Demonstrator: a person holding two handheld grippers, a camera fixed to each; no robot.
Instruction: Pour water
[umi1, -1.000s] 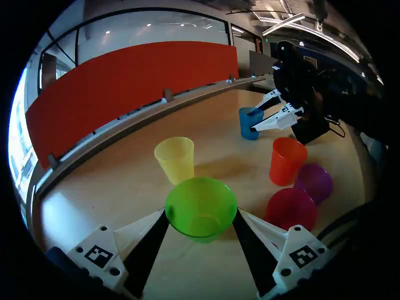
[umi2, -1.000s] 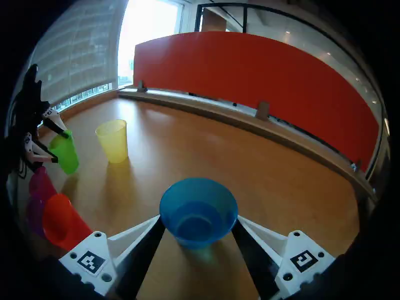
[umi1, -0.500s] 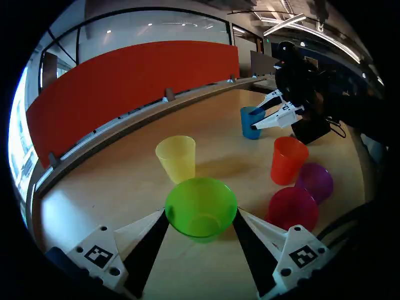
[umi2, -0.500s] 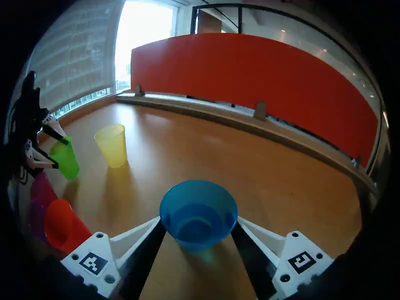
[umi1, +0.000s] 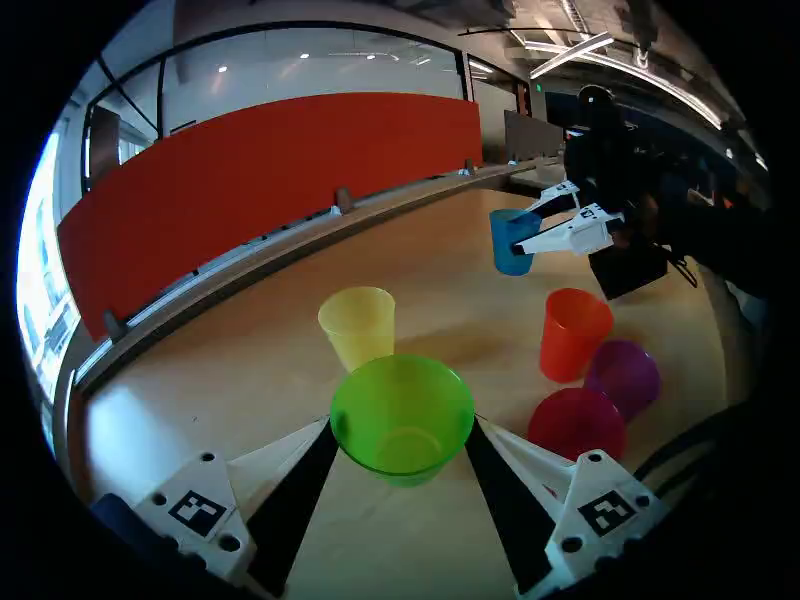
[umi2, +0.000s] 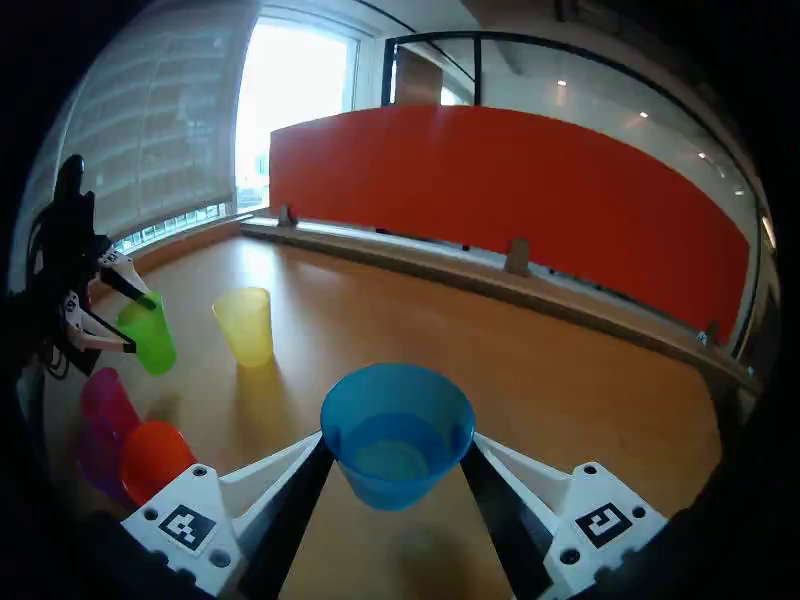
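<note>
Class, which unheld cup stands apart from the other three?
The yellow cup; the orange cup, purple cup and red cup cluster together.

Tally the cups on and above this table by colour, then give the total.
green cup: 1
blue cup: 1
yellow cup: 1
orange cup: 1
purple cup: 1
dark pink cup: 1
Total: 6 cups
</note>
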